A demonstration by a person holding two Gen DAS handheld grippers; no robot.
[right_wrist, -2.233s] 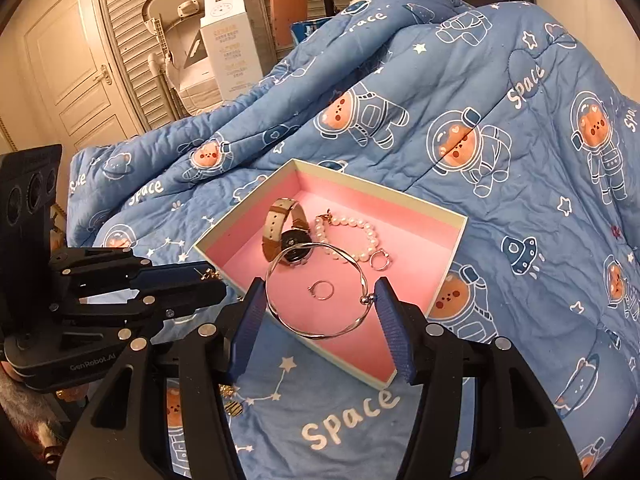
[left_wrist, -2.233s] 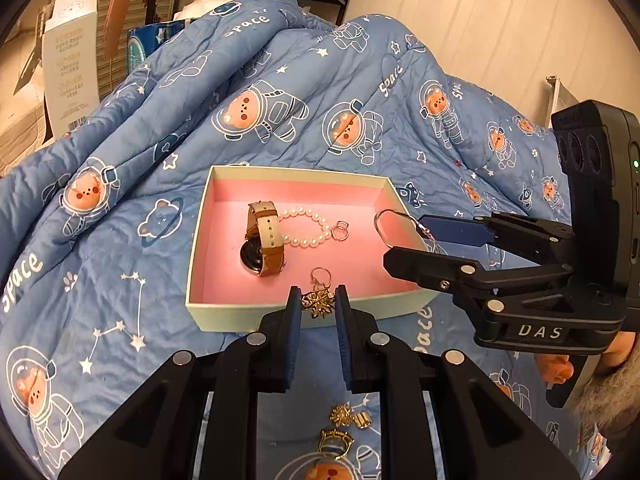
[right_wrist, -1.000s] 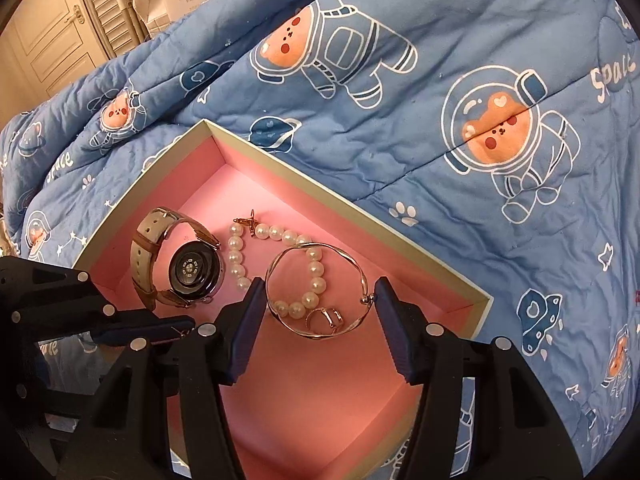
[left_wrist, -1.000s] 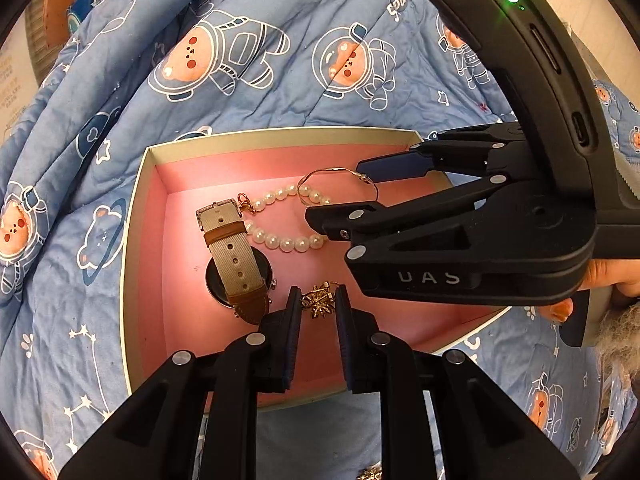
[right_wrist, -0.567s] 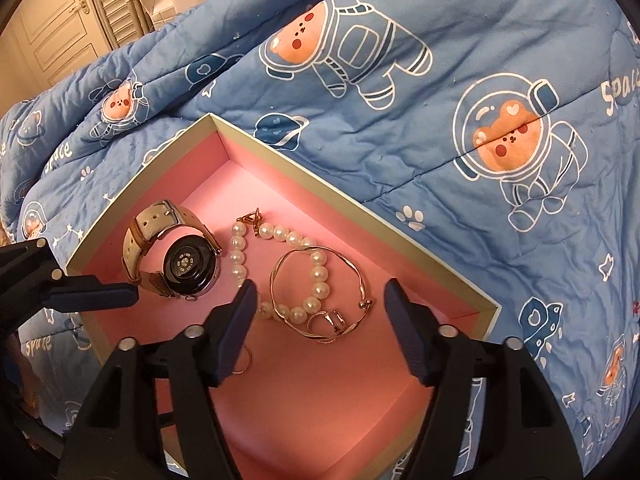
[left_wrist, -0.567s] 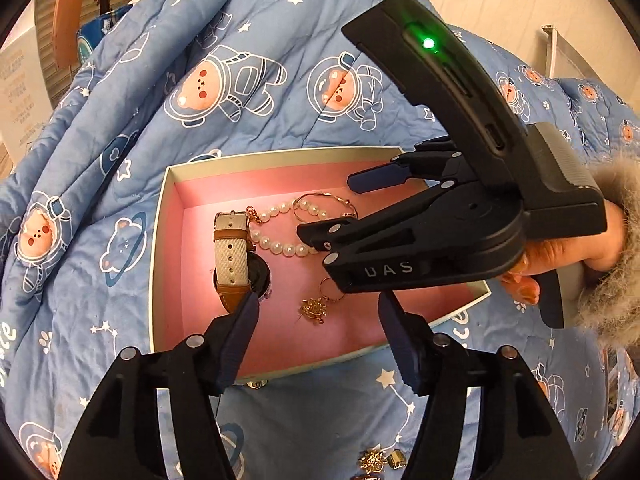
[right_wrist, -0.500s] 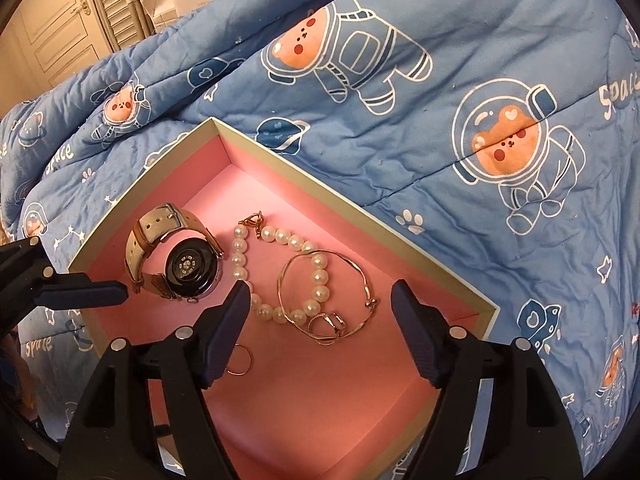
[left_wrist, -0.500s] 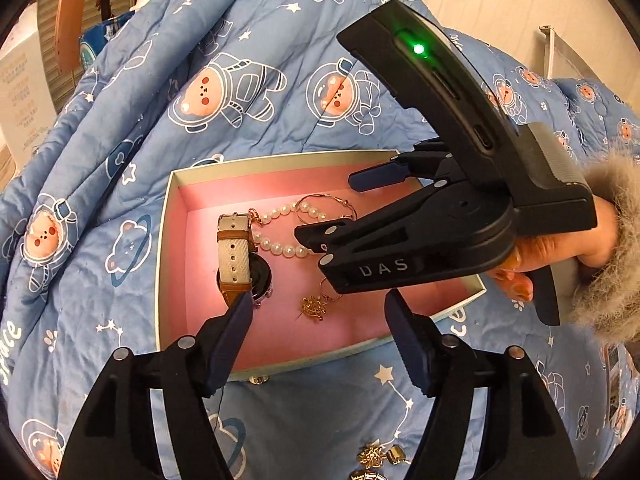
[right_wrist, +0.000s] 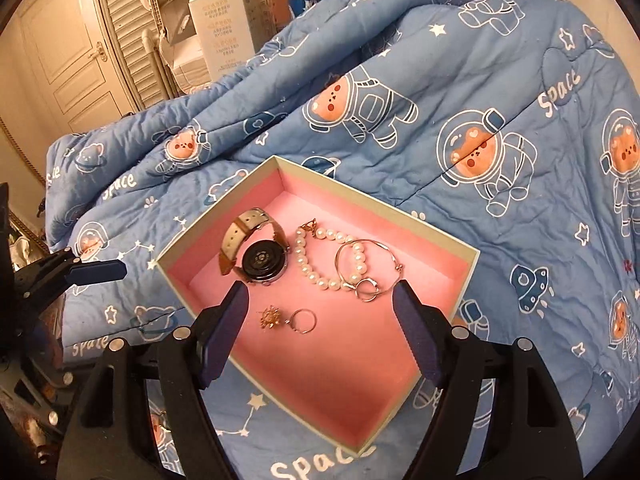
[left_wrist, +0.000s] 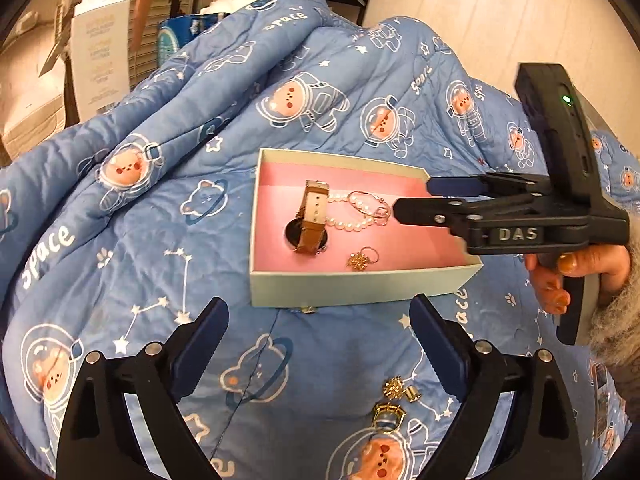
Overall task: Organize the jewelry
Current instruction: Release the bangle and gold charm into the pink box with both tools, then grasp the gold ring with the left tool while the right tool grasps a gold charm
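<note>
The box lies open-topped on the quilt, so it can be entered from above. Its near right half is bare pink floor; the watch, pearls, bangle and charm crowd the far left part. The right hand-held gripper hangs over the box's right edge, blocking that side. Loose gold pieces lie on the quilt between the left hand-held gripper's opening jaws. Cartons stand well behind.

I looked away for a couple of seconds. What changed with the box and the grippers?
The left gripper let go of the gold charm, the right gripper of the thin bangle; both pieces now lie in the pink box. Left jaws are opening; both grippers pulled back. Watch and pearls stayed.
</note>
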